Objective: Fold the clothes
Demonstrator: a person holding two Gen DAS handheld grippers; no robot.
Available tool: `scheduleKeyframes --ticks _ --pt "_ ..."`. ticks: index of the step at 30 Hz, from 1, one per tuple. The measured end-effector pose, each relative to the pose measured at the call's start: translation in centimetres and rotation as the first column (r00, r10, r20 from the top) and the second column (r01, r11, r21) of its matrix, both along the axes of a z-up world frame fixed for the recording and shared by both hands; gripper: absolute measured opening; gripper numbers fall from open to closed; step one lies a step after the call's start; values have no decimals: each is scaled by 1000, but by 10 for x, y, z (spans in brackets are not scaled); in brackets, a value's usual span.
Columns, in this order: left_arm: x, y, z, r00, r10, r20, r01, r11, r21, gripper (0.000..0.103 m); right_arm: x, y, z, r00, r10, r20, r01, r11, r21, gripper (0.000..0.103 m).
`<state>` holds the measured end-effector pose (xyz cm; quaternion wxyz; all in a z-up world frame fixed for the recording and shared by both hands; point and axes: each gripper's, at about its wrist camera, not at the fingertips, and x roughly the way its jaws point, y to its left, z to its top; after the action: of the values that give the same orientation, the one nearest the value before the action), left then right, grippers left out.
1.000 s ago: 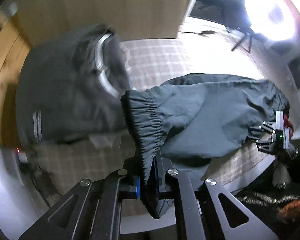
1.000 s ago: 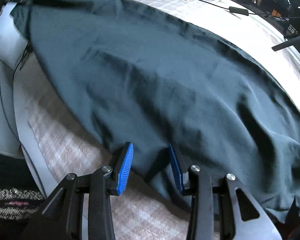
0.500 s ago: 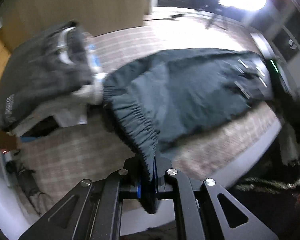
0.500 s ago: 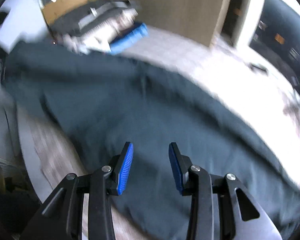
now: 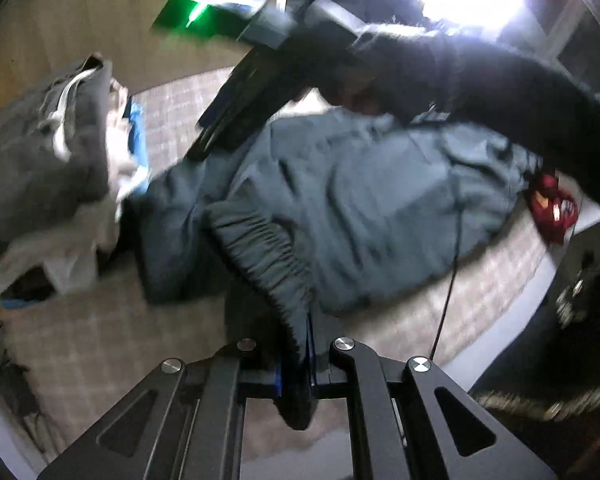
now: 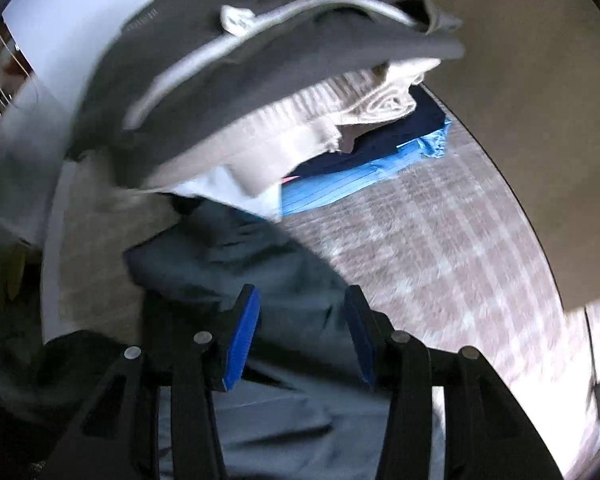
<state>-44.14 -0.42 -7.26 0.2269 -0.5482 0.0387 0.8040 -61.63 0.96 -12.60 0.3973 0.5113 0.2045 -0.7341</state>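
Observation:
Dark teal trousers [image 5: 364,208] lie across a checked bed cover [image 5: 100,344]. My left gripper [image 5: 298,364] is shut on their gathered elastic waistband [image 5: 268,264], which hangs out below the jaws. In the right wrist view the same trousers [image 6: 260,264] lie under my right gripper [image 6: 300,332]. Its jaws are opening, its blue pads [image 6: 244,332] stand apart, and they press on nothing. The right gripper's black body [image 5: 244,96] and a dark sleeve [image 5: 500,92] cross the top of the left wrist view.
A pile of folded clothes [image 6: 260,92], grey hoodie on top with beige, navy and blue pieces under it, sits just beyond the trousers, seen also as the pile [image 5: 48,168] at left. A red item [image 5: 552,204] lies by the bed's edge. A wooden panel [image 6: 520,80] stands behind.
My right gripper swept along the trousers to the end by the folded pile, and its jaws widened. The left gripper kept its hold on the waistband and shifted; the right arm came into its view.

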Motion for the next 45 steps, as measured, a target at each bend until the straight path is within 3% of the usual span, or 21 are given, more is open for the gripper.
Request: scheduleKeyframes --ticks 3,7,10,12,17,26,32,34,37,41,45 --pt "-28 2 7 999 4 -40 -3 1000 29 8 -7 12 -1 994 68 82 -58 991 -123 44" --pt "-53 -21 -20 998 47 30 -45 997 -66 7 1 46 14 981 139 136 -89 943 -320 45" --pt "-53 -32 -21 997 24 67 -22 999 -35 7 16 56 26 960 237 149 -153 890 -430 62" --pt "-52 -35 -19 996 -5 84 6 1000 -12 8 26 50 35 945 300 129 -211 862 -461 63" --pt "-48 -30 -6 989 -113 98 112 994 12 8 42 14 47 891 449 68 -377 815 -440 63" --pt "-40 -24 -13 976 -184 114 183 983 24 8 43 -8 48 813 565 139 -460 771 -440 63" --pt "-32 -22 1 968 -241 71 240 971 17 8 63 -32 75 713 696 89 -626 688 -366 63" --pt "-30 -21 7 963 -263 56 263 965 11 8 69 -45 74 664 742 87 -683 650 -334 63" --pt "-26 -19 6 957 -283 66 285 958 -19 8 72 -61 67 620 774 128 -715 624 -315 65" --pt "-23 -23 3 955 -288 72 289 957 -1 8 77 -70 58 579 796 174 -743 604 -288 65" --pt "-19 -21 4 950 -303 71 304 953 0 8 80 -73 58 557 816 154 -771 577 -269 65"
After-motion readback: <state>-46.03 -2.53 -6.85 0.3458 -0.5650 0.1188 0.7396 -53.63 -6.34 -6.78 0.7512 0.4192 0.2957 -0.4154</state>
